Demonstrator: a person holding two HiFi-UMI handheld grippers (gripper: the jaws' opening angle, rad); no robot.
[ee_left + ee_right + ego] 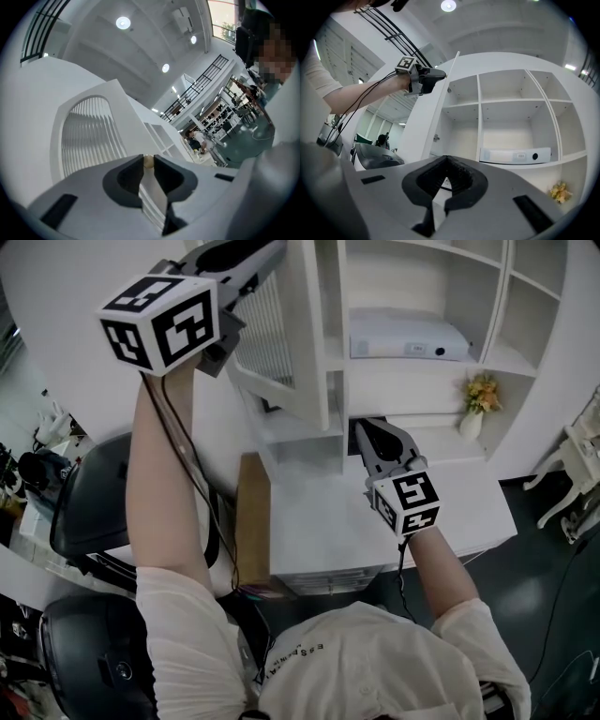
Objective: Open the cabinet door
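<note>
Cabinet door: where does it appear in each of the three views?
Head view: cabinet door, upper centre, swung open.
Left gripper view: cabinet door, left, slatted face.
Right gripper view: cabinet door, left of centre, edge-on.
Shared landmark: left gripper, shut on the knob.

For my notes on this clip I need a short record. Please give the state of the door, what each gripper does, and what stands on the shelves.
door: cabinet door stands open, slatted panel showing
left gripper: left gripper raised at the door's free edge, jaws closed on the small knob
right gripper: right gripper low over the desk, jaws together, nothing between them
shelves: white device on one shelf; vase of flowers lower right
</note>
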